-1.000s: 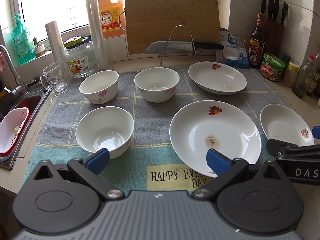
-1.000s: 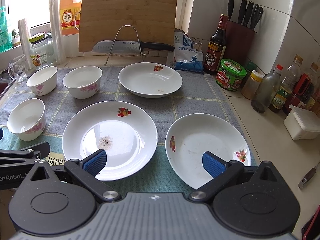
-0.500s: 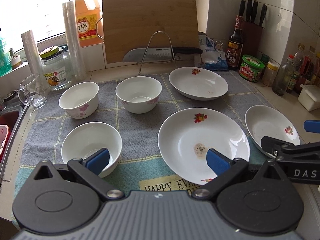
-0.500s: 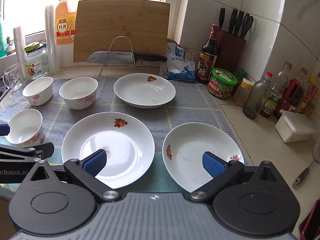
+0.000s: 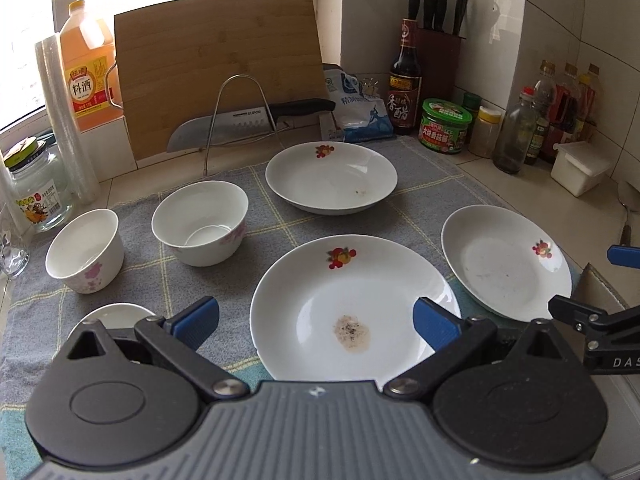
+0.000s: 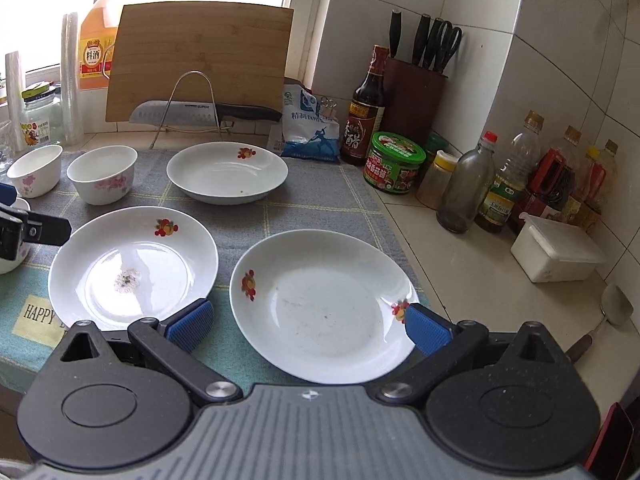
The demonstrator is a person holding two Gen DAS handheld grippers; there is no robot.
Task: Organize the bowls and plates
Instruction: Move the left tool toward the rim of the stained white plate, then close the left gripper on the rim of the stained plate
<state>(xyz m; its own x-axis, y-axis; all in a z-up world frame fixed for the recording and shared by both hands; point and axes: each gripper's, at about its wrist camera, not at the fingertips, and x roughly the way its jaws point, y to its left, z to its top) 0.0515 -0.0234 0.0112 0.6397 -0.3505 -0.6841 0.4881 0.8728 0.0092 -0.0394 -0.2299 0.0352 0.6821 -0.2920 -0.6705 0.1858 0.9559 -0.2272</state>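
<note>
Three white flowered plates and three white bowls sit on a grey checked towel [image 5: 264, 236]. My left gripper [image 5: 316, 322] is open and empty over the near edge of the middle plate [image 5: 352, 312], which has a food stain. My right gripper [image 6: 308, 326] is open and empty over the near right plate [image 6: 324, 304], which also shows in the left wrist view [image 5: 506, 262]. The far plate [image 5: 332, 178] lies behind. Two bowls [image 5: 200, 222] [image 5: 84, 250] stand at the left; a third bowl [image 5: 110, 316] is mostly hidden behind my left gripper.
A bamboo cutting board [image 5: 218, 68] and a knife [image 5: 248, 122] on a wire rack stand at the back. Sauce bottles, jars, a knife block [image 6: 416, 100] and a white box [image 6: 556, 254] line the right wall. A spatula [image 6: 600, 326] lies near the right edge.
Both grippers have swung to the right and lifted a little; the sink has left the left wrist view, and the near-left bowl has slid behind my left gripper. Both stay open.
</note>
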